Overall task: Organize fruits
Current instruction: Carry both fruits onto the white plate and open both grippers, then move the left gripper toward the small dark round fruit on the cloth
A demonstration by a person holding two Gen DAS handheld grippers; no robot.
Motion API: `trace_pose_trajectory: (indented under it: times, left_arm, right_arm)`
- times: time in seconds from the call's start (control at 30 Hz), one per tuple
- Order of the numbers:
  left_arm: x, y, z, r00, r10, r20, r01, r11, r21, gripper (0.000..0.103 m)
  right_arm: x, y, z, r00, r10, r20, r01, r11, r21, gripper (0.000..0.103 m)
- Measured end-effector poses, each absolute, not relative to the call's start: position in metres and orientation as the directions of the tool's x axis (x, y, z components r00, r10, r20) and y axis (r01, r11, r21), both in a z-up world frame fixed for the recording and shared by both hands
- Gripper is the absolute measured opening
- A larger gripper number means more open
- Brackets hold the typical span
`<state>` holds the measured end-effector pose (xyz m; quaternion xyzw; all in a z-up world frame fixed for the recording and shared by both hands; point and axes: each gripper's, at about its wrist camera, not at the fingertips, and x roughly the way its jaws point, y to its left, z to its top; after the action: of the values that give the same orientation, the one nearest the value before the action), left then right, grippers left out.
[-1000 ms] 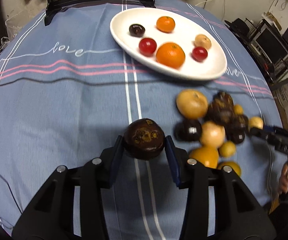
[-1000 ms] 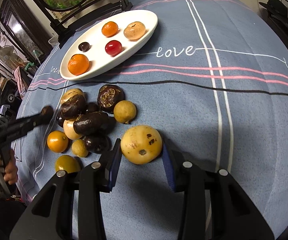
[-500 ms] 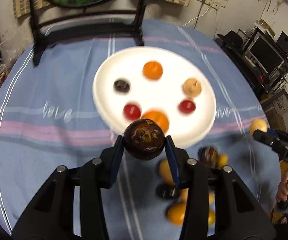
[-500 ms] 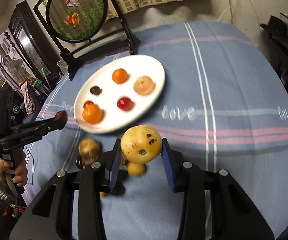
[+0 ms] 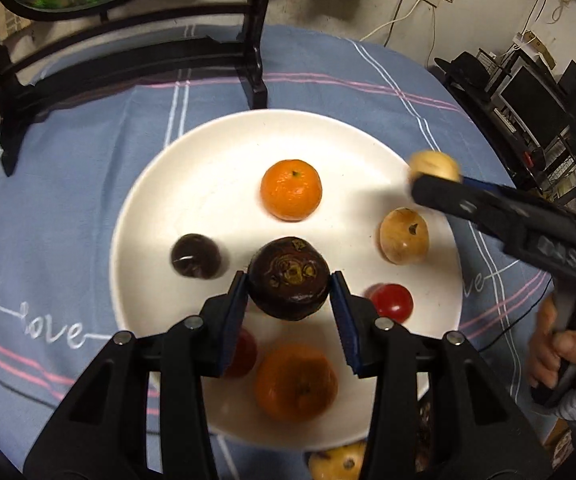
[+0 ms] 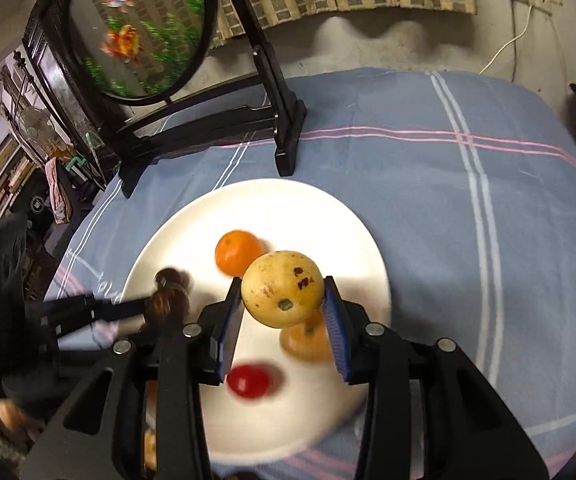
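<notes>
Left wrist view: the left gripper [image 5: 289, 294] is clamped on a dark purple-brown fruit [image 5: 288, 278], its blue pads pressed to both sides. A second ago that fruit hung over bare cloth beside the loose pile; now it hangs at frame centre, over the white plate [image 5: 159, 200], so the carry is nearly done and, by my reading, only the set-down is left. On the plate lie a mandarin [image 5: 291, 190] at upper centre, a small dark fruit [image 5: 195, 256] at centre left, a tan fruit [image 5: 404, 235] at right, a red cherry-like fruit [image 5: 390, 301] at lower right, a larger orange [image 5: 296, 380] at the bottom and another red one [image 5: 245, 354], half hidden behind the left finger. The right gripper [image 5: 434, 174] comes in from the right edge with its yellow fruit at the plate's rim. The blue tablecloth [image 5: 67, 184] runs under it all.

Right wrist view: the right gripper [image 6: 283, 300] holds a spotted yellow fruit [image 6: 282, 288] firmly between its pads — it too was over the pile a second ago and now sits above the plate [image 6: 288, 208]. Below it show the mandarin [image 6: 237, 251], a tan fruit [image 6: 308, 338] partly behind the right finger, and a blurred red fruit [image 6: 249, 380]. The left gripper [image 6: 163, 304] reaches in from the left with its dark fruit. A round fish screen on a black stand [image 6: 139, 28] fills the upper left.
</notes>
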<state>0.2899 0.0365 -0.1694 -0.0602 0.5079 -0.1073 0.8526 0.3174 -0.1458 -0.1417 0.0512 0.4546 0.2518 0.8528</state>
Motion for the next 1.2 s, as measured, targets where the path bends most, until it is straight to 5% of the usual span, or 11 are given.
trace_pose_trajectory:
  times: [0.2,0.23,0.3,0.5,0.63,0.77,1.2]
  left_arm:
    - [0.299,0.035,-0.184,0.443,-0.253,-0.86,0.117,0.968,-0.224,0.044]
    - [0.299,0.035,-0.183,0.449,-0.249,-0.858,0.116,0.968,-0.221,0.051]
    - [0.298,0.036,-0.179,0.467,-0.241,-0.851,0.109,0.971,-0.215,0.054]
    - [0.283,0.049,-0.151,0.51,-0.231,-0.828,0.08,0.972,-0.222,0.055]
    - [0.248,0.063,-0.128,0.547,-0.194,-0.814,0.046,0.978,-0.202,0.068]
    - [0.199,0.073,-0.122,0.533,-0.202,-0.822,0.019,0.974,-0.227,0.068]
    - [0.103,0.052,-0.17,0.396,-0.196,-0.897,0.047,0.98,-0.193,0.073]
  right_arm:
    - [0.347,-0.135,-0.172,0.411,0.463,-0.785,-0.365,0.873,0.324,0.041]
    - [0.348,-0.134,-0.172,0.412,0.463,-0.785,-0.365,0.873,0.324,0.042]
    - [0.347,-0.135,-0.167,0.434,0.464,-0.772,-0.367,0.874,0.319,0.068]
    - [0.326,-0.146,-0.128,0.514,0.485,-0.707,-0.383,0.868,0.317,0.069]
    - [0.288,-0.169,-0.1,0.562,0.485,-0.671,-0.353,0.873,0.335,0.072]
    - [0.239,-0.188,-0.104,0.568,0.45,-0.689,-0.301,0.893,0.335,0.089]
    - [0.105,-0.242,-0.155,0.466,0.368,-0.805,-0.156,0.929,0.335,0.09]
